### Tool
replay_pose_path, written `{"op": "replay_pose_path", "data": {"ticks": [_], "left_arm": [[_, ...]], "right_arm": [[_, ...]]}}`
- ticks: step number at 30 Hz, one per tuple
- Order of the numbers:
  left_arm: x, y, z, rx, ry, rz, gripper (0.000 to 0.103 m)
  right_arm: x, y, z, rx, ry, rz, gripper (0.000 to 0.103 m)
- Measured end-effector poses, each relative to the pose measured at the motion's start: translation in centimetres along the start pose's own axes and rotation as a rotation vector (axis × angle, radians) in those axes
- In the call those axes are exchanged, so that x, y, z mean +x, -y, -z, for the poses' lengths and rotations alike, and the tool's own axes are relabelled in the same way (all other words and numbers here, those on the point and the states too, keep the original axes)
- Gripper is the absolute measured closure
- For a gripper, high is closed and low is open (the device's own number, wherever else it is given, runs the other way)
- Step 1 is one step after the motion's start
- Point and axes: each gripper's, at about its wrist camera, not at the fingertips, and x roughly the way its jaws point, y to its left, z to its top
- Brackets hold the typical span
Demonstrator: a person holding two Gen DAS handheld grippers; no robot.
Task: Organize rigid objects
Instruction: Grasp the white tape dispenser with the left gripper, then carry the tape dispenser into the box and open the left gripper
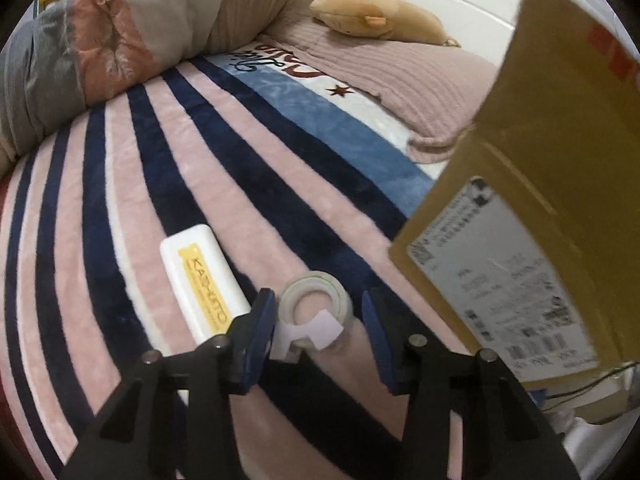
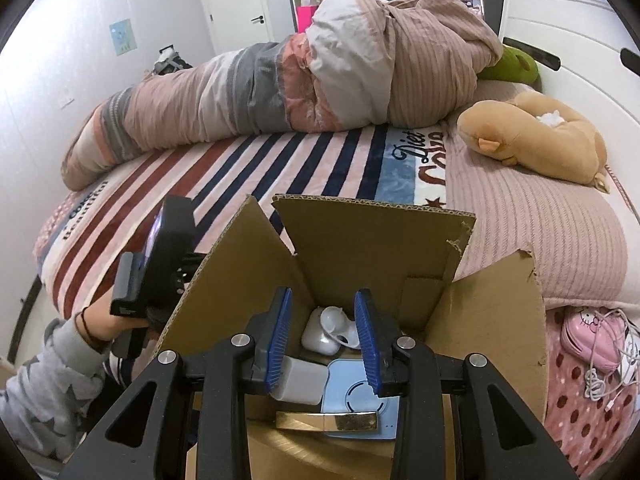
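Observation:
In the left wrist view my left gripper (image 1: 318, 300) is open, its blue fingers on either side of a white tape roll (image 1: 316, 294) lying on the striped blanket. A white box with a yellow label (image 1: 204, 280) lies just left of the left finger. The cardboard box (image 1: 540, 216) stands to the right. In the right wrist view my right gripper (image 2: 323, 298) is open and empty above the open cardboard box (image 2: 376, 248). Inside lie a white earbud-like item (image 2: 330, 326), a grey block (image 2: 302, 380), a light blue device (image 2: 352, 404) and a gold bar (image 2: 326, 420).
A rolled duvet (image 2: 280, 80) lies across the far side of the bed. A tan plush toy (image 2: 536, 136) rests on a pink ribbed pillow (image 2: 520, 220). A pink Hello Kitty item with white cable (image 2: 596, 336) lies right of the box. The person's hand holds the left gripper (image 2: 160, 264).

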Motion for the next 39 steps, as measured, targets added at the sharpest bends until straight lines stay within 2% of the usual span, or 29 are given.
{"op": "replay_pose_path", "data": {"ticks": [2,5,8,9,11,14,19,22,26,32,36,39], "left_arm": [[0.8,0.3,0.0,0.011,-0.018,-0.019,0.055],[0.9,0.4,0.2,0.035,-0.021,-0.034,0.055],[0.7,-0.3,0.1,0.001,-0.015,-0.003,0.055],[0.6,-0.7,0.1,-0.012,-0.012,0.003,0.059],[0.7,-1.2,0.1,-0.023,-0.015,-0.030,0.089],[0.6,-1.6,0.4,-0.030,-0.027,-0.008,0.089],[-0.7,-1.4,0.6,-0.024,-0.009,-0.025,0.089],[-3.5,-1.7,0.6,-0.028,0.028,-0.034,0.089],[-9.4,-3.1,0.8,-0.055,0.101,-0.054,0.089],[-20.1,-3.9,0.7,-0.067,0.219,-0.103,0.089],[-25.3,-2.2,-0.4,-0.013,0.253,-0.120,0.089],[-27.3,0.2,-1.5,0.022,0.266,-0.101,0.089]], "right_arm": [[-0.1,-0.1,0.1,-0.005,0.000,0.002,0.075],[-0.3,-0.3,0.1,-0.013,0.003,0.004,0.075],[-0.3,-0.3,0.0,-0.014,0.005,0.004,0.075],[-0.3,-0.3,0.0,-0.014,0.005,0.003,0.075],[-0.4,-0.4,0.1,-0.015,0.005,0.003,0.075],[-0.4,-0.4,0.1,-0.013,0.004,0.003,0.075],[-0.5,-0.3,0.0,-0.010,0.008,0.001,0.075],[-1.3,-0.9,-0.4,-0.015,0.034,-0.016,0.075],[-2.6,-3.5,-1.2,-0.058,0.085,-0.019,0.075],[-3.0,-9.1,-1.9,-0.127,0.127,-0.146,0.075],[-0.7,-13.2,-1.8,-0.174,0.082,-0.231,0.075],[2.3,-15.8,-1.1,-0.192,0.032,-0.248,0.075]]}}
